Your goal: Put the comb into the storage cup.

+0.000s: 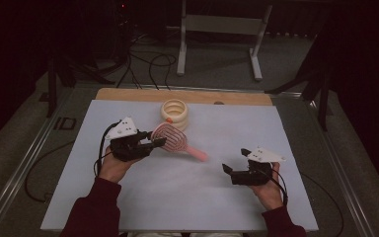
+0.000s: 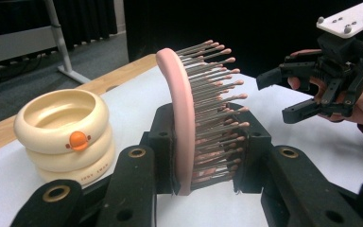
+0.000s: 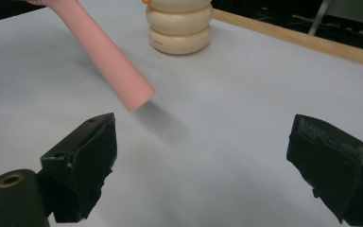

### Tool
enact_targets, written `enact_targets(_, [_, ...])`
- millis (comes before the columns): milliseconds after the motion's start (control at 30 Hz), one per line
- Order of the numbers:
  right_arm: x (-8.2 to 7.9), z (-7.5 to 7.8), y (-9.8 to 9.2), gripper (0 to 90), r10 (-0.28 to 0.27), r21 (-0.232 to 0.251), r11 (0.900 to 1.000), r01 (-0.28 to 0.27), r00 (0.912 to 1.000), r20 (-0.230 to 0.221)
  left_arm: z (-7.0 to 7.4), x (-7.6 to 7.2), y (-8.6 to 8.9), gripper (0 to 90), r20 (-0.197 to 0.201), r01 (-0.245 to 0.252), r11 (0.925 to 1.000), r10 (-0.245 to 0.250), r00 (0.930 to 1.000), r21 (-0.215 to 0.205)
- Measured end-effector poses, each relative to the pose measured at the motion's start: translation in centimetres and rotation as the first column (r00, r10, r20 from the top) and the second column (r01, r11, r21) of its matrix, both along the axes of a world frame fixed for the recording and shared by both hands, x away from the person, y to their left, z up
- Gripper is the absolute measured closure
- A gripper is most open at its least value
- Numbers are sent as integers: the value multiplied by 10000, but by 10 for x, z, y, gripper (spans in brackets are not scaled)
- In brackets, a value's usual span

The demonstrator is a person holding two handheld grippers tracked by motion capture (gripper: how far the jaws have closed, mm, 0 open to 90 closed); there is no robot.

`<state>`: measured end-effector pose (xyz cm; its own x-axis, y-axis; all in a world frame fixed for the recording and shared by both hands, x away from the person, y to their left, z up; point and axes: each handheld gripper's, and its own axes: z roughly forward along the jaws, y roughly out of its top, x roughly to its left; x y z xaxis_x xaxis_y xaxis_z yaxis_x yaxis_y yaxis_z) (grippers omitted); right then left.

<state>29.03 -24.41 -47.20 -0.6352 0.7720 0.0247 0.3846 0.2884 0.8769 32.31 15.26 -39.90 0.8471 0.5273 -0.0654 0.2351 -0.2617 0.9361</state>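
A pink hairbrush (image 1: 171, 138) with metal bristles is held over the white table, its handle (image 1: 198, 154) pointing right toward my right gripper. My left gripper (image 1: 158, 143) is shut on the brush head. In the left gripper view the head (image 2: 182, 123) stands on edge between the jaws, bristles facing right. My right gripper (image 1: 234, 160) is open with nothing between its jaws, just right of the handle's end. In the right gripper view the handle (image 3: 113, 61) ends above the left finger (image 3: 85, 156), apart from it. The right gripper (image 2: 279, 97) also shows in the left gripper view.
A cream ringed container (image 1: 174, 113) with an orange knob (image 2: 79, 140) stands at the back middle of the white sheet (image 1: 177, 197). A wooden strip (image 1: 128, 94) runs along the far edge. Beyond it are a grey stand (image 1: 217, 29) and floor cables (image 1: 148, 64).
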Motion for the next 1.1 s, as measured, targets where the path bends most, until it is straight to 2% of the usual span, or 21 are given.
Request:
enact_targets(167, [-3,-3,-5,94,-336,37,9994,335,9994,83,3,-2,3,671,50,-68,10000,68,10000,30])
enact_targets(433, [-6,-5,-9,94,-540,309,9981,531,9982,272,8,-4,8,671,129,-257,9997,257,9996,24])
enact_targets(833, [-5,-7,-13,94,-589,358,9977,582,9981,177,16,-3,10,671,276,-483,9988,483,9985,13])
enact_targets(1100, [-5,-8,-15,95,-634,313,9976,625,9976,268,21,-3,11,671,359,-635,9980,633,9973,60])
